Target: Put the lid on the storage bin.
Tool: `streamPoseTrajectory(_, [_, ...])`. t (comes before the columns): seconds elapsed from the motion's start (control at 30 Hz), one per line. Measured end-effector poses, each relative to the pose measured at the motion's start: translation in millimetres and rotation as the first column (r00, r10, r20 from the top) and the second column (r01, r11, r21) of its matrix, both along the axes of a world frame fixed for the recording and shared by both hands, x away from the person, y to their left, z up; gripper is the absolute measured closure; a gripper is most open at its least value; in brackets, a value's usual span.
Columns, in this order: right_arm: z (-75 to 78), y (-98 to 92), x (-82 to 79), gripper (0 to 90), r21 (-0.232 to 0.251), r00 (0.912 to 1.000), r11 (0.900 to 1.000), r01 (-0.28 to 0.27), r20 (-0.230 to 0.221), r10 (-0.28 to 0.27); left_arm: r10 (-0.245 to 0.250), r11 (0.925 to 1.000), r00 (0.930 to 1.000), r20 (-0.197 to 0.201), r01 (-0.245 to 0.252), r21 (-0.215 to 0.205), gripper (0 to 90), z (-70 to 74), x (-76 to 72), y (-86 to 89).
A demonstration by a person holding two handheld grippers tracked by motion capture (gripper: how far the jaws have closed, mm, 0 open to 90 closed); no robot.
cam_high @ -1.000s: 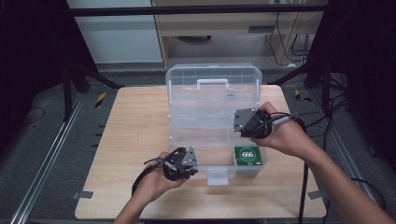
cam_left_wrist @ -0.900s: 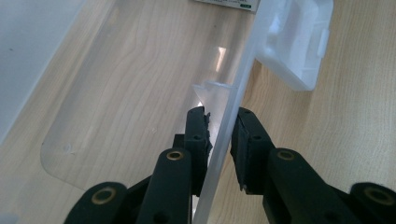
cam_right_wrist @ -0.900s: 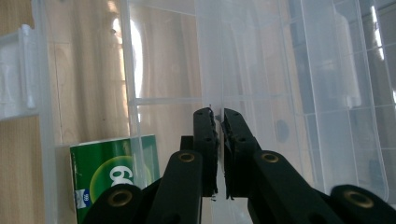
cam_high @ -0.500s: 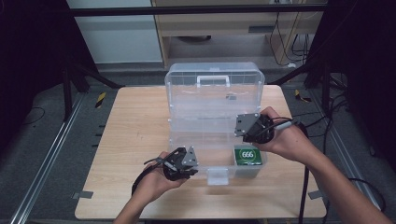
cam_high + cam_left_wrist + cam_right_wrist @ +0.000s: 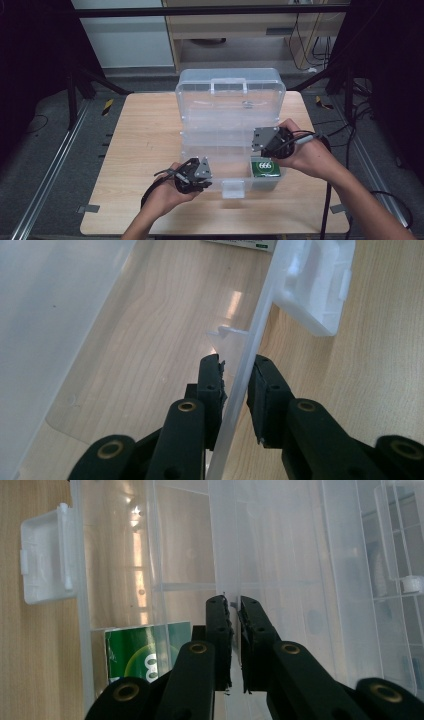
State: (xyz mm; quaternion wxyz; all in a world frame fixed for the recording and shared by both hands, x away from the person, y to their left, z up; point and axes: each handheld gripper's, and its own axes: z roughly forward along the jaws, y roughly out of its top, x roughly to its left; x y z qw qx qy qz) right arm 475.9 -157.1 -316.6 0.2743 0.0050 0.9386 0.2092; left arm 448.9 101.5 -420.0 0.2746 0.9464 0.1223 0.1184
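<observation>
I've got both grippers on the clear plastic box [image 5: 230,125], which sits mid-table w/ its lid up, standing at the far side.

Left gripper [image 5: 235,385]: jaws clamped on the box's front wall, one pad inside, one outside; in the left gripper view the thin clear wall runs straight up between them. The white latch [image 5: 320,285] hangs off that wall's outer side, further along. In the high view the left gripper [image 5: 196,172] sits at the front edge, just left of the latch [image 5: 233,188].

Right gripper [image 5: 235,611]: jaws nearly together, pinching a thin clear wall, prob. the edge of an inner tray, though I can't tell which part exactly. In the high view the right gripper [image 5: 267,141] is over the box's right half.

Green pack [image 5: 265,167] lies flat in the front right compartment, just below the right gripper; in the right gripper view the green pack [image 5: 145,652] is left of my jaws, behind clear plastic.

Table [image 5: 145,135]: light wood.
</observation>
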Motion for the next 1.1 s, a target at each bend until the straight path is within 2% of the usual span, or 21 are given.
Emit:
streamPoseTrajectory(0.43, [-4.4, -3.0, -5.5, 84.2, 0.018, 0.9999, 1.0, -0.006, -0.015, 0.006, 0.01, 0.9999, 0.9999, -0.003, -0.01, 0.002, 76.1, -0.5, -1.9, -0.5])
streamPoseTrajectory(0.53, [-5.4, -2.7, -7.2, 84.2, 0.02, 1.0, 1.0, -0.002, -0.005, 0.002, 0.018, 0.9998, 0.9998, -0.005, -0.018, 0.001, 76.1, -1.0, -3.7, -0.8])
streamPoseTrajectory(0.63, [-5.8, -3.2, -7.9, 84.2, 0.019, 1.0, 1.0, -0.005, -0.007, 0.005, 0.02, 0.9998, 0.9998, 0.004, -0.02, 0.006, 75.9, -1.3, -5.0, -1.2])
streamPoseTrajectory(0.67, [-5.8, -3.2, -7.9, 84.2, 0.019, 1.0, 1.0, -0.005, -0.007, 0.005, -0.026, 0.9994, 0.9988, 0.041, 0.025, 0.026, 75.9, 0.1, -1.3, -1.1])
streamPoseTrajectory(1.1, [-10.1, -3.4, -13.8, 84.2, 0.01, 0.9998, 1.0, -0.015, -0.015, 0.015, -0.019, 0.9996, 0.9989, 0.043, 0.018, 0.024, 75.3, -0.4, -2.4, -1.5])
